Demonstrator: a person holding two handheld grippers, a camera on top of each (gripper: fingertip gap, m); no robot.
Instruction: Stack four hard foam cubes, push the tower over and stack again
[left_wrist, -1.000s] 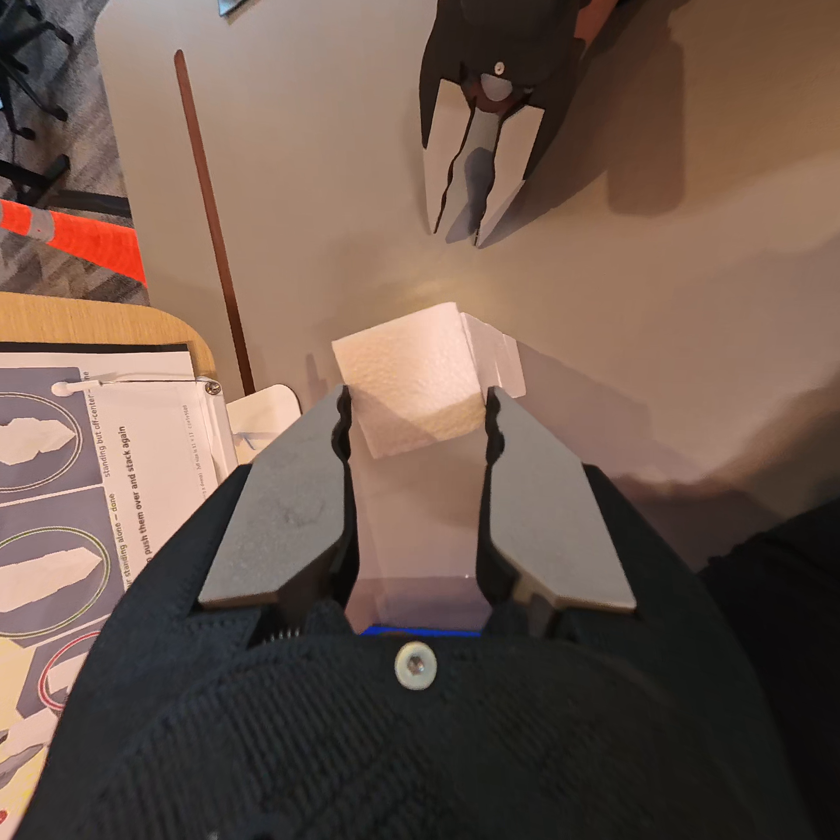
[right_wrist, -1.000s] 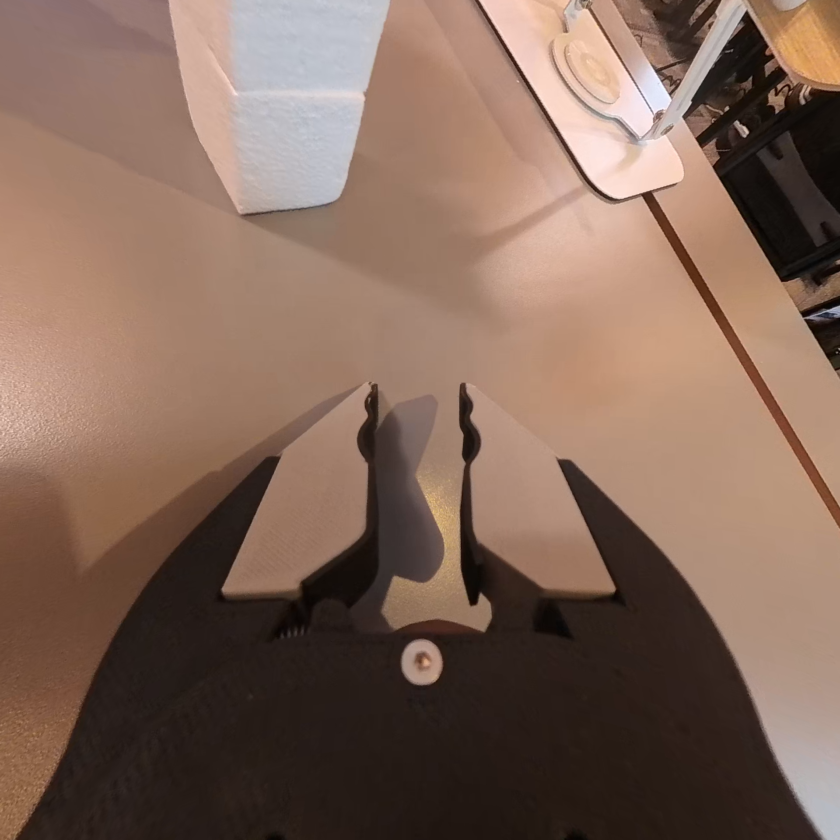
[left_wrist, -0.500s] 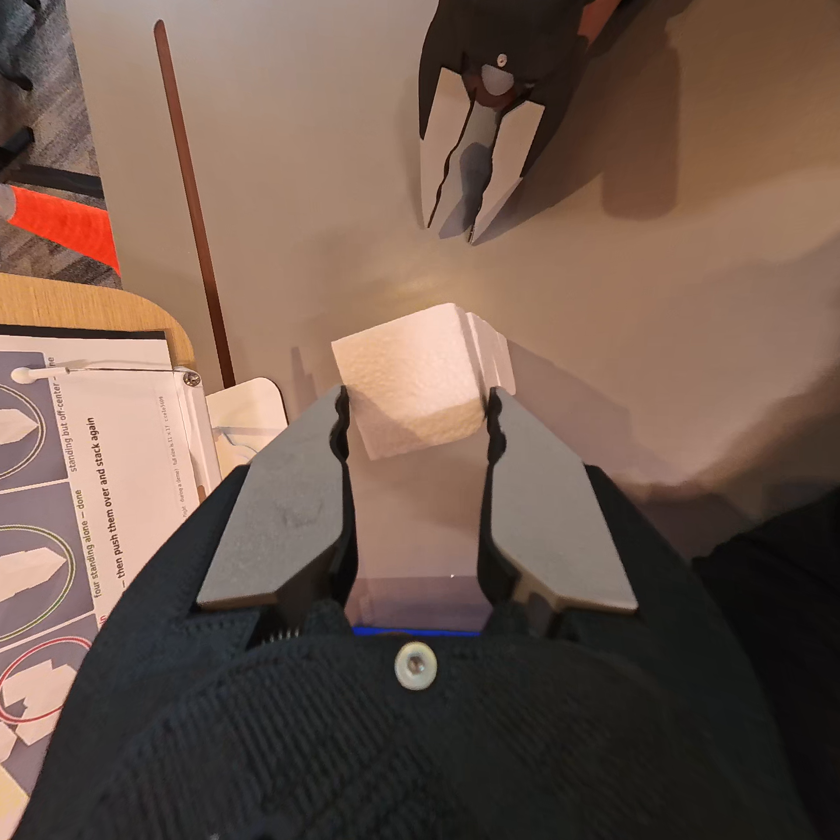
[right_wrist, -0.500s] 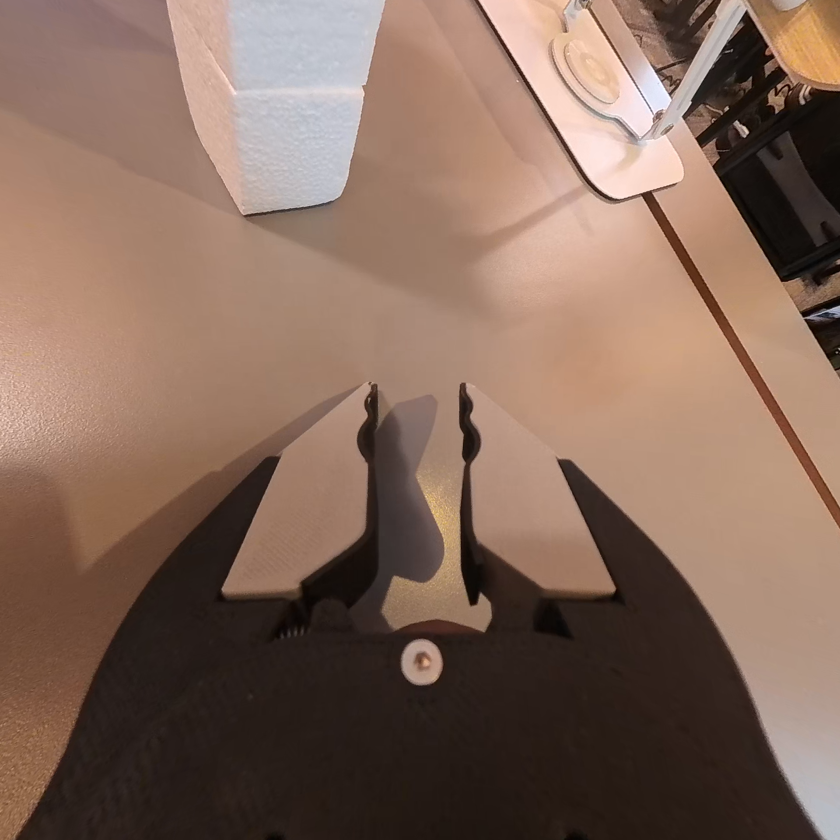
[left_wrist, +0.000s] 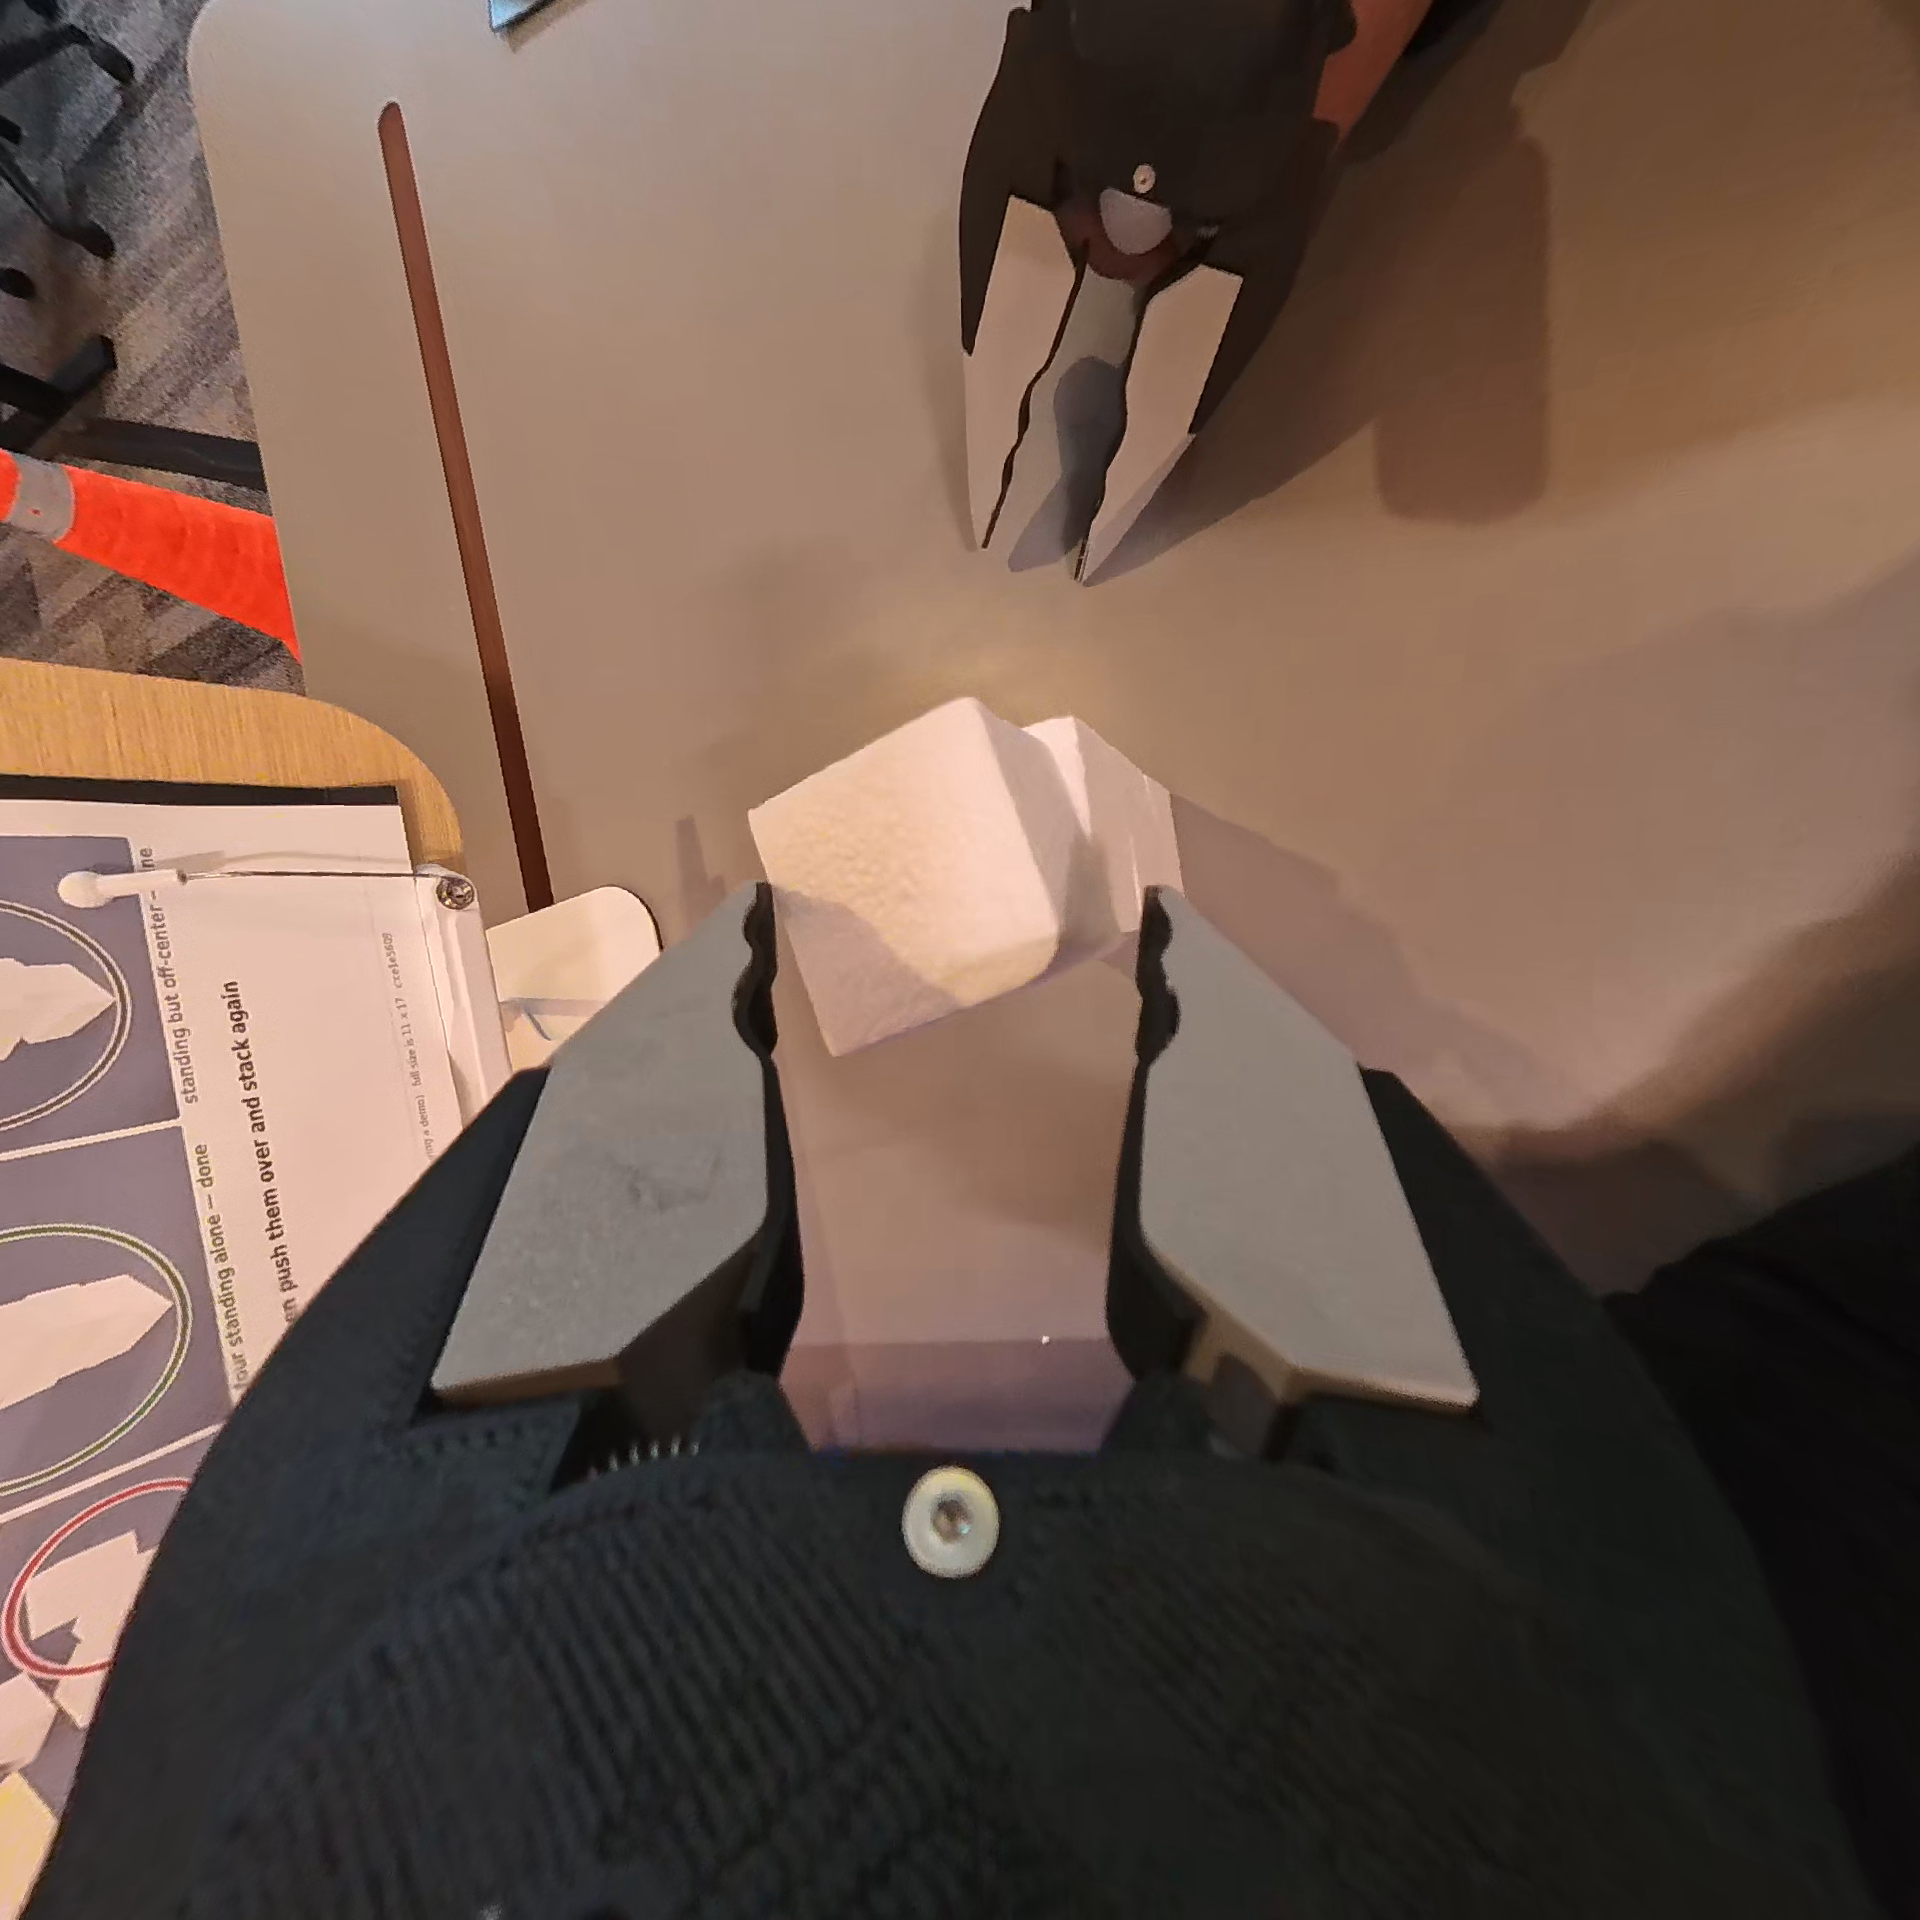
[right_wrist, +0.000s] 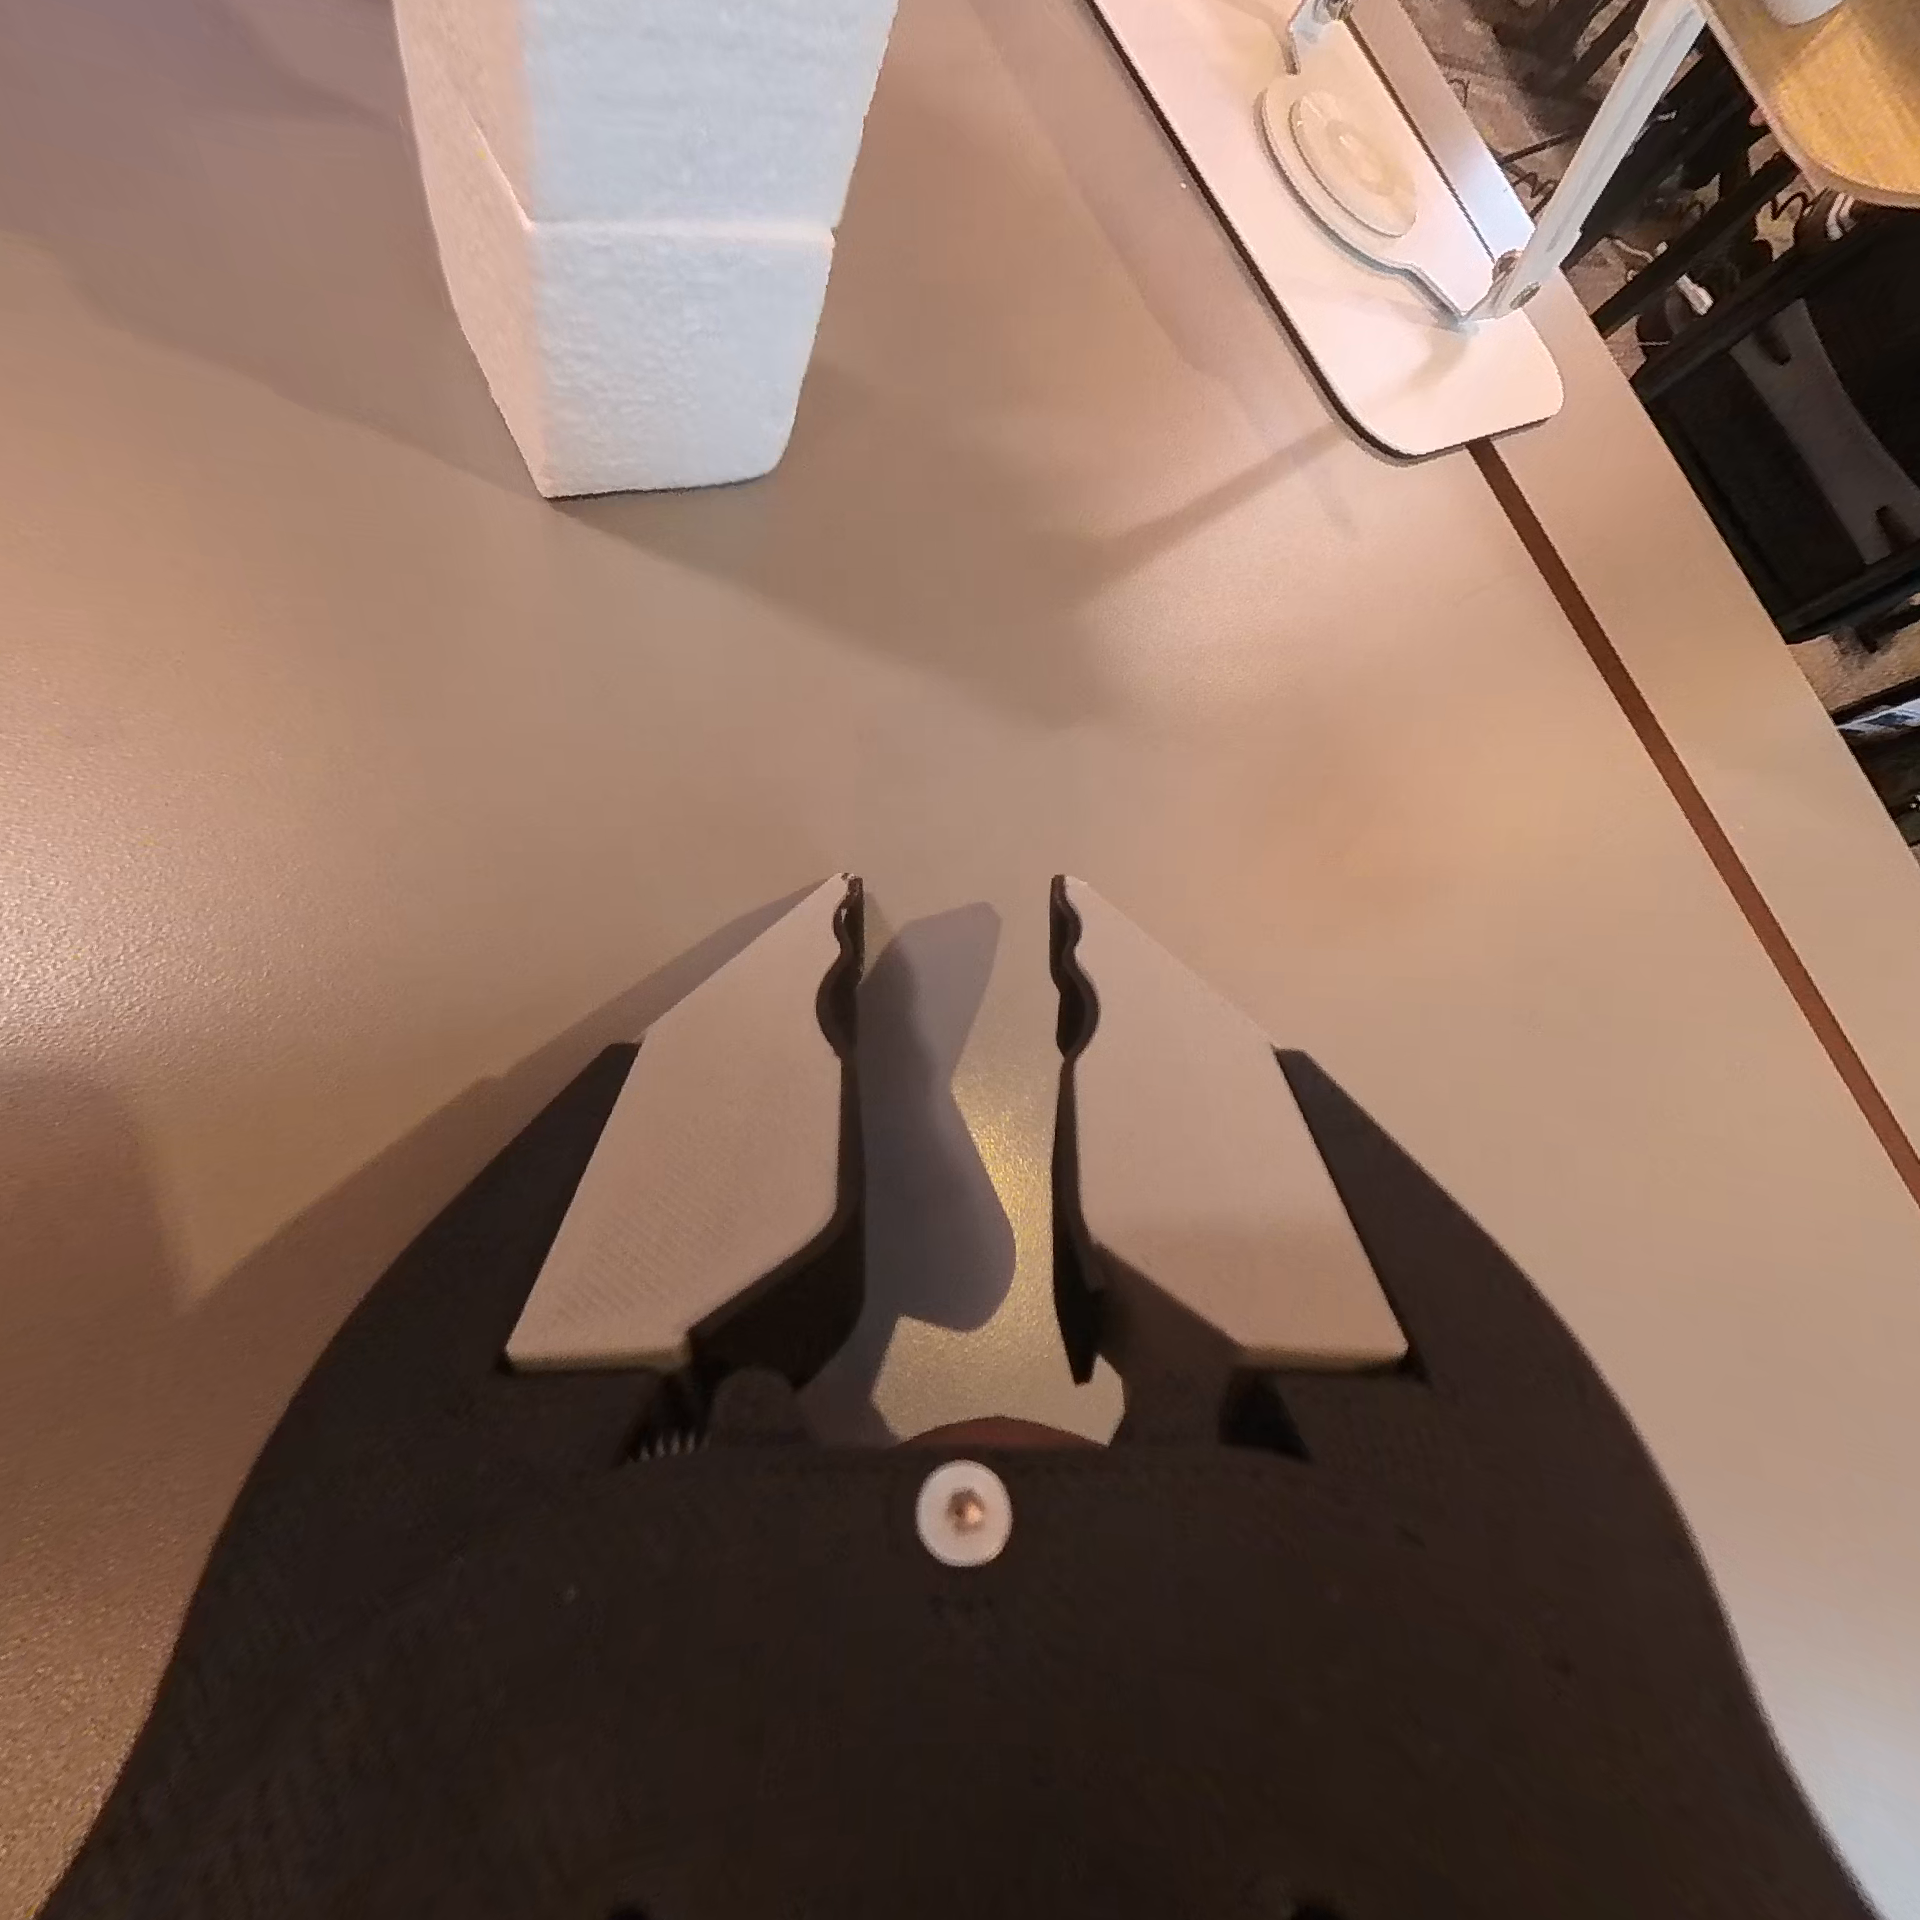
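Note:
A tower of white foam cubes stands on the beige table. In the left wrist view I see it from above; the top cube sits turned and offset from the cube below. My left gripper is open and empty above the tower, with its left fingertip close to the top cube's edge. In the right wrist view only the tower's lower cubes show, ahead and to the left. My right gripper, also in the left wrist view, is open and empty, low over the table beyond the tower.
A white stand base lies near the table's edge, next to a brown strip in the tabletop. A printed instruction sheet hangs to the left of my left gripper. A wooden table and an orange object lie beyond.
In the left wrist view the top cube now shows a side face and sits more askew over the cube below. My left gripper has shifted slightly. The right gripper has stayed put.

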